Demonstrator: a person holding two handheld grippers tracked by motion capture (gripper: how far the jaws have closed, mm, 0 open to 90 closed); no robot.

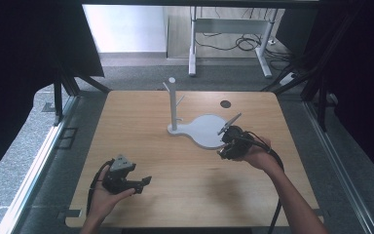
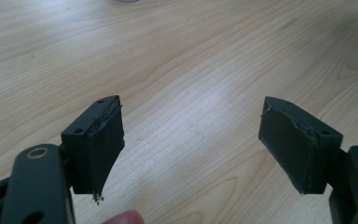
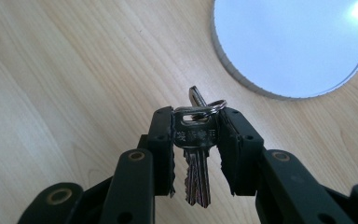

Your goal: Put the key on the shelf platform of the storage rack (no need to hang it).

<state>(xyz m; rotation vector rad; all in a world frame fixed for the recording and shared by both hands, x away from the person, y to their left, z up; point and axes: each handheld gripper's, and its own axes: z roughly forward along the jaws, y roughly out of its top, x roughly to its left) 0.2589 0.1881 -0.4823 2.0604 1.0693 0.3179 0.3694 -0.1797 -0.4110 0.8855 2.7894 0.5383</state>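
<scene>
A bunch of silver keys (image 3: 196, 144) on a small ring hangs between the jaws of my right gripper (image 3: 196, 116), which is shut on it. In the high view the right gripper (image 1: 231, 141) hovers at the near right rim of the white stand base (image 1: 205, 130). From that base's left end rises a white post with short pegs (image 1: 173, 105). My left gripper (image 1: 143, 183) is held low over the table's near left, jaws wide open and pointing right; between its pads (image 2: 100, 144) is bare wood.
The wooden table (image 1: 141, 126) has a dark round hole (image 1: 225, 104) at the far right. Black curtains and metal rails flank both sides. A white desk frame and cables stand on the floor beyond.
</scene>
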